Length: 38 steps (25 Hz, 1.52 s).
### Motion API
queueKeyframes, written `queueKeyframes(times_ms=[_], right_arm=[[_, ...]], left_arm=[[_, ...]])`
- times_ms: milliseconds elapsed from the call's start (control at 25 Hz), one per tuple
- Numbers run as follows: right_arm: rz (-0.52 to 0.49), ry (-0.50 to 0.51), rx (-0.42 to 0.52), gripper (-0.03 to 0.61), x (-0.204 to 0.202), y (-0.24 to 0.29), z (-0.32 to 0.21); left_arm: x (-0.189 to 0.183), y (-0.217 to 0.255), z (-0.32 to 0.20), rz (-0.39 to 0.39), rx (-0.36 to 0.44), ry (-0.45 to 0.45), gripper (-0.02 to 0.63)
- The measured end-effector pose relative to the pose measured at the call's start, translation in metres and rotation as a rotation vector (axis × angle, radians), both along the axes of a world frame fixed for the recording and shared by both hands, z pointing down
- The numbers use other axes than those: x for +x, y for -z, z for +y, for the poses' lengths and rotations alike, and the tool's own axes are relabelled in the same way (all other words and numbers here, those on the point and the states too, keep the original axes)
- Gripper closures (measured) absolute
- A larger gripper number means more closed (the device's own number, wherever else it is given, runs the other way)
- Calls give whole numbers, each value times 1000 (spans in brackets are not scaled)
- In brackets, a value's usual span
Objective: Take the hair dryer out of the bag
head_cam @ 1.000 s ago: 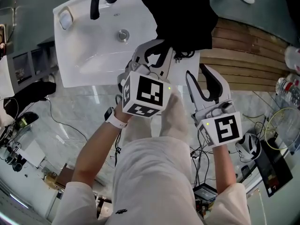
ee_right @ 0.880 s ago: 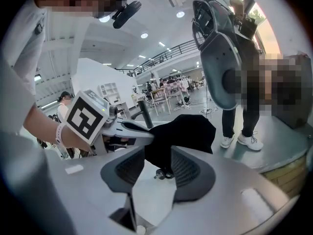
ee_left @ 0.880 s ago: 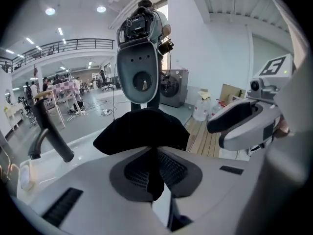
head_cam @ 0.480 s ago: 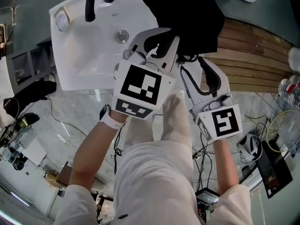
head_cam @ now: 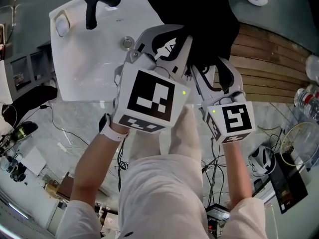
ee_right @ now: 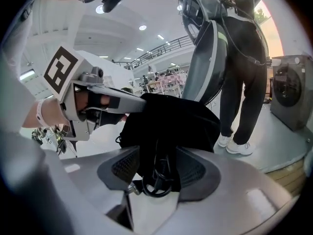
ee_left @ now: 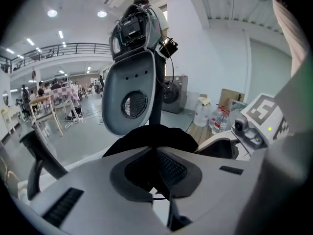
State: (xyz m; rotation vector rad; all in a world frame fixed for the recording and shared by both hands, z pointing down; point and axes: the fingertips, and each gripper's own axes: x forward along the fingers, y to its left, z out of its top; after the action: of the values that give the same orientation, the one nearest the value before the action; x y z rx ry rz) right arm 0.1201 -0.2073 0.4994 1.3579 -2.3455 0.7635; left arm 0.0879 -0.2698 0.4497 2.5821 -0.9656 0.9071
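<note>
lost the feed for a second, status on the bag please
Left gripper just closed on black bag's edge. Right gripper jaws just opening, bag and black cord between them, not gripped. Hair dryer not visible. Nothing in the way.

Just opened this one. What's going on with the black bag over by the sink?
A person with tongs in each hand is working on a black bag beside a white sink. The left tongs have just closed and pinch the bag's fabric. The right tongs have just been opening. Bag fabric and a coiled black cord sit between their jaws, not gripped. The hair dryer itself is not in sight, so it does not look to be out of the bag yet.
</note>
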Motion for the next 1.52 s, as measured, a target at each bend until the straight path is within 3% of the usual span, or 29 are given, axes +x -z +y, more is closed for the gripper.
queueKeyframes(times_ms=[160,600,960,1120,1520], right_arm=[[29,10,-17,353,-1,-13,-11],[140,16,-62,336,-10,-43,-26],[243,-33,-158,337,-14,-58,-33],[241,-42,-230,351,-12,-62,-32],[69,-21,-185,359,-9,-42,-27]], left_arm=[[-2,-3,-3,-41,19,-16,594],[-9,-5,-1,-42,6,1,594],[-15,-10,1,-46,1,9,594],[-16,-12,4,-52,-1,6,594],[-19,-14,5,-39,-10,18,594]])
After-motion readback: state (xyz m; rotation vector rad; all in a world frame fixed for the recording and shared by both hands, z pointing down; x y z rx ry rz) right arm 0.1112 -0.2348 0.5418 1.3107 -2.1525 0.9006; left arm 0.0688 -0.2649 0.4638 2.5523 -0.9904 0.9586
